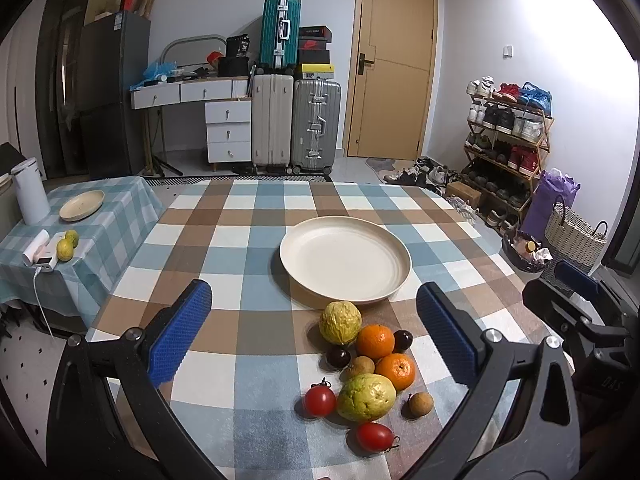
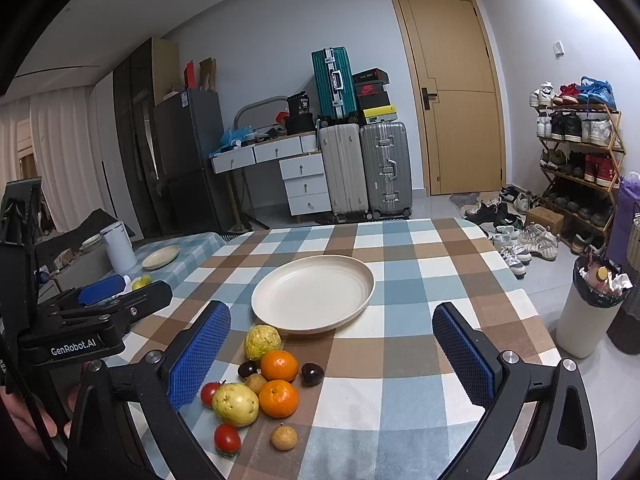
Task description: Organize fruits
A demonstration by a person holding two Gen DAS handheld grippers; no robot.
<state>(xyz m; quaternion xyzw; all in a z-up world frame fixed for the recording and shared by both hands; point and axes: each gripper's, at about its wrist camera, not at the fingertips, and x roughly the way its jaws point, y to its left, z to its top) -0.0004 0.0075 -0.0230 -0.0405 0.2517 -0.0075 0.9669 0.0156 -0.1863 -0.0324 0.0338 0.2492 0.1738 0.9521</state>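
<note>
A pile of fruit lies on the checked tablecloth just in front of an empty cream plate point(image 1: 344, 256) point(image 2: 312, 300). It holds two yellow-green guavas point(image 1: 366, 398) point(image 2: 235, 404), two oranges point(image 1: 375, 341) point(image 2: 279, 366), two red tomatoes point(image 1: 319, 401) point(image 2: 227, 438), two dark plums point(image 1: 338, 357) point(image 2: 312, 374) and two brown longans point(image 1: 421, 404) point(image 2: 284, 437). My left gripper point(image 1: 314, 332) hovers open above the pile, nothing between its blue pads. My right gripper point(image 2: 332, 356) is open too, held just right of the pile. Each gripper shows at the edge of the other's view.
A lower side table point(image 1: 100, 216) at the left carries a small plate point(image 1: 82, 205), a white kettle point(image 1: 30, 190), two yellow-green fruits point(image 1: 66, 248) and a white device. A lined bin point(image 2: 584, 316) stands right of the table. Suitcases, a door and a shoe rack lie beyond.
</note>
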